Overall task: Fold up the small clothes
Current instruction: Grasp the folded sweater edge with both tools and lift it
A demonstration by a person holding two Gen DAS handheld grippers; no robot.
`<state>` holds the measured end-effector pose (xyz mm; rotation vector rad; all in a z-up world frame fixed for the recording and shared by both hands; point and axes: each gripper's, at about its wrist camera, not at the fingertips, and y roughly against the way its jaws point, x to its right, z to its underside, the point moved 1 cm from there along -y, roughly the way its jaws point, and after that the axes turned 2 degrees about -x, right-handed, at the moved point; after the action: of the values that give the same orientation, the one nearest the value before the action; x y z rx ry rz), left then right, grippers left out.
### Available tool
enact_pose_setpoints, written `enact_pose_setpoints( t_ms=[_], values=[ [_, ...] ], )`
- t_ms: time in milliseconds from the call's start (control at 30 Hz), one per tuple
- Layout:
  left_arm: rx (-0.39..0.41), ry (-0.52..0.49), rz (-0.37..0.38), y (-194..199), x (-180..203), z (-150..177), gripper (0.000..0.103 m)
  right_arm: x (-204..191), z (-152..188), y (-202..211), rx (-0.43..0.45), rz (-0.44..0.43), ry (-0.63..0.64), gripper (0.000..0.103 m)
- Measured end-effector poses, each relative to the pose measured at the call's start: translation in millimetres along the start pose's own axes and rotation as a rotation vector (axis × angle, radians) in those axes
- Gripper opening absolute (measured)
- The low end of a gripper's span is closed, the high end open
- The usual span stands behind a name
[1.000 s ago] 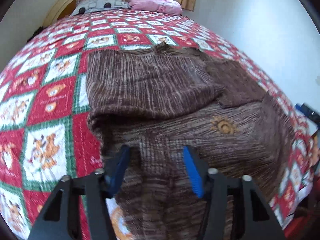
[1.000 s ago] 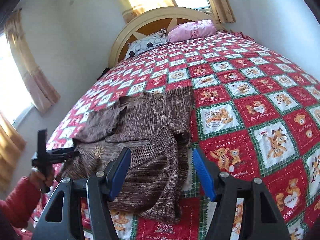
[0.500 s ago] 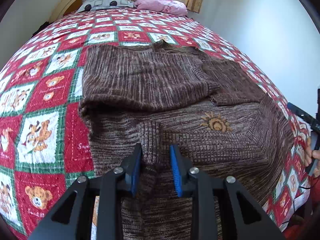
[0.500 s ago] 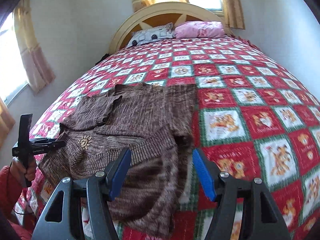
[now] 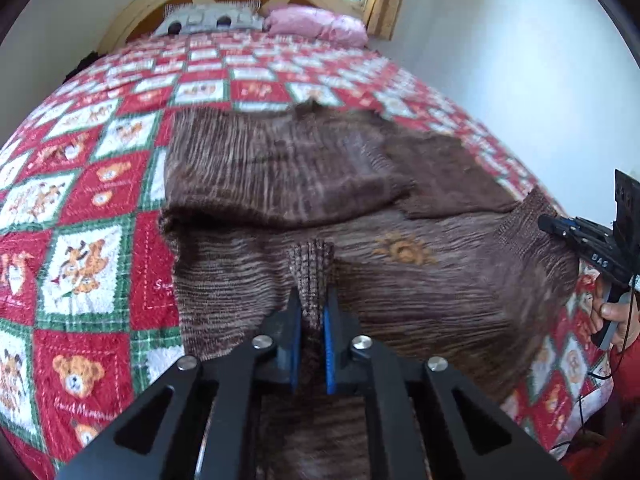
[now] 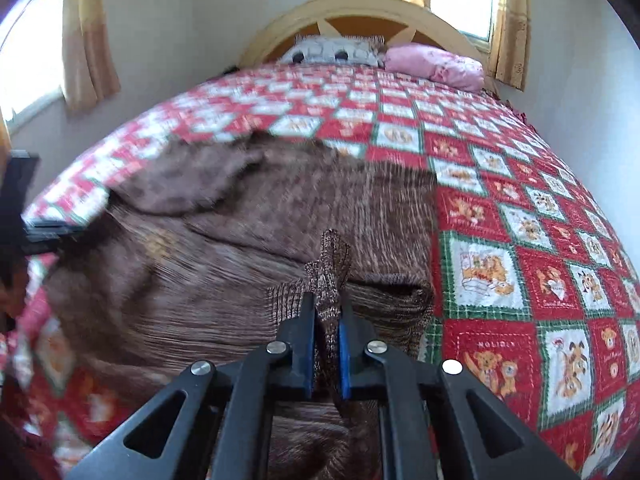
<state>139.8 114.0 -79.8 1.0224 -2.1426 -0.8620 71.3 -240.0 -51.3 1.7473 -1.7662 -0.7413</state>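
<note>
The left gripper [image 5: 311, 312] is clenched on a raised ridge of the brown knit sweater [image 5: 420, 280], its 2 blue-padded fingers [image 5: 329, 344] pressed against the ribbed fabric at the lower centre of the left wrist view. The right gripper [image 6: 327, 320] is likewise clamped on a pinched-up fold of the same sweater [image 6: 200, 300] at the lower centre of its own view.

The sweater lies spread across the middle of a red, white and green teddy-bear quilt [image 5: 88, 264], with a small orange sun motif [image 5: 402, 249] right of centre. Quilt squares carry writing: "HOLIDAY" [image 6: 495, 345] at lower right of the right wrist view, and "Sweet Memories" partly legible at lower left of the left wrist view.

At the top of both frames sit a grey patterned pillow [image 5: 208, 20] and a pink pillow [image 5: 316, 26] against an arched wooden headboard [image 6: 360, 12]. Yellow curtains [image 6: 90, 40] hang at upper left. Much of the right view's left side is motion-blurred.
</note>
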Motion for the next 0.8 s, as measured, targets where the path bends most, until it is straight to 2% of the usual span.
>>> enact_pose_setpoints(
  t_ms=[200, 433, 533, 633, 700, 800],
  values=[
    [0.112, 0.101, 0.025, 29.9, -13.2, -22.9, 0.009, -3.0, -29.8, 50.5, 0.141, -0.012, 0.002, 0.009],
    [0.201, 0.199, -0.038, 38.6, -48.4, -82.8, 0.009, -5.4, -99.3, 37.1, 0.207, 0.083, 0.11, 0.009],
    [0.235, 0.24, -0.07, 28.3, -66.9, -111.0, 0.009, 4.3, -130.5, 12.9, 0.237, 0.161, 0.117, 0.009],
    [0.238, 0.248, -0.12, -3.8, -81.6, -134.7, 0.009, 18.8, -151.2, -31.3, 0.229, 0.205, 0.066, 0.009],
    [0.213, 0.249, -0.153, -30.2, -89.2, -143.7, 0.009, 29.2, -156.0, -72.7, 0.196, 0.236, 0.016, 0.009],
    [0.153, 0.267, -0.219, -78.7, -100.3, -149.8, 0.009, 39.7, -145.0, -124.2, 0.126, 0.29, -0.041, 0.009]
  ],
)
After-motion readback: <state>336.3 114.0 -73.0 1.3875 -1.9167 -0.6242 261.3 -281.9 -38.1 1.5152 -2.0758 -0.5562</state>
